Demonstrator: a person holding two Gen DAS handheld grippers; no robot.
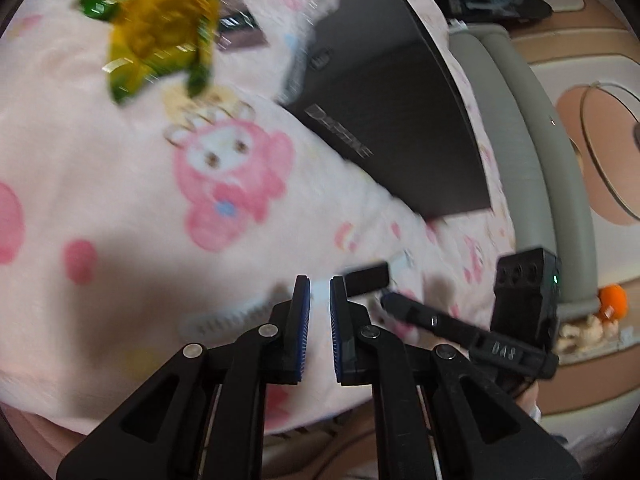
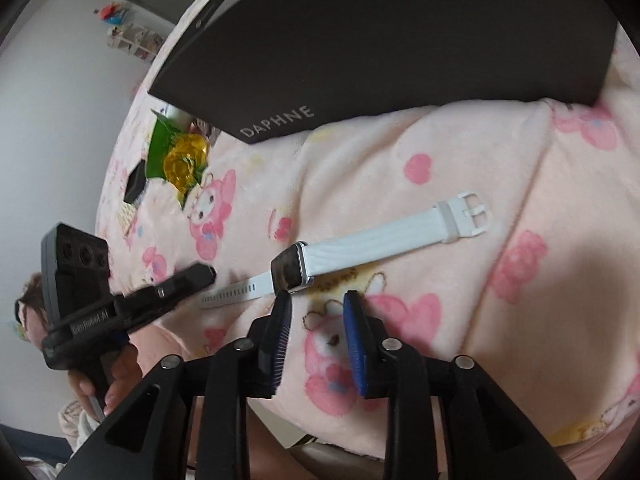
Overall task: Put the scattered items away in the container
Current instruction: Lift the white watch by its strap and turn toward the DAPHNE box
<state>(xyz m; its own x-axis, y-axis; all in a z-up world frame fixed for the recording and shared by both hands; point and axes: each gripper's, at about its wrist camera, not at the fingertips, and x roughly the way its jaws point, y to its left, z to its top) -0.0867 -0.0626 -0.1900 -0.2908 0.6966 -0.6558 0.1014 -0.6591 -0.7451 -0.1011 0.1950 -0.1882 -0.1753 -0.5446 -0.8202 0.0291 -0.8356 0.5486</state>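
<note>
Underneath everything lies a pink blanket (image 2: pixel 400 168) printed with cartoon rabbits, soft and rumpled into folds. On it, at the far side, rests the dark box (image 2: pixel 380 40) marked DAPHNE, seemingly the container, though from these views I cannot tell whether its top is open or lidded.

Next in size is the white watch (image 2: pixel 320 260), stretched flat on the blanket with its buckle end pointing away to the right and its dark face just ahead of the right gripper (image 2: pixel 316 300). That gripper's jaws stand apart with nothing between them, its left finger close beside the watch face. The left gripper (image 1: pixel 319 284) has its jaws only narrowly apart and also empty; it hovers near the perforated end of the strap.

Smaller again, a green and yellow candy wrapper (image 2: pixel 180 156) lies near the box's left corner, beside a small black object (image 2: pixel 134 184) that is too small to identify.

The likely trouble is the grasp on the watch. The strap is thin and lies sunk into plush fabric, so the jaws could pinch blanket along with it and drag the cloth, shifting the box or the wrapper. Taken by one end, the watch might swing and slip free before reaching the box.
</note>
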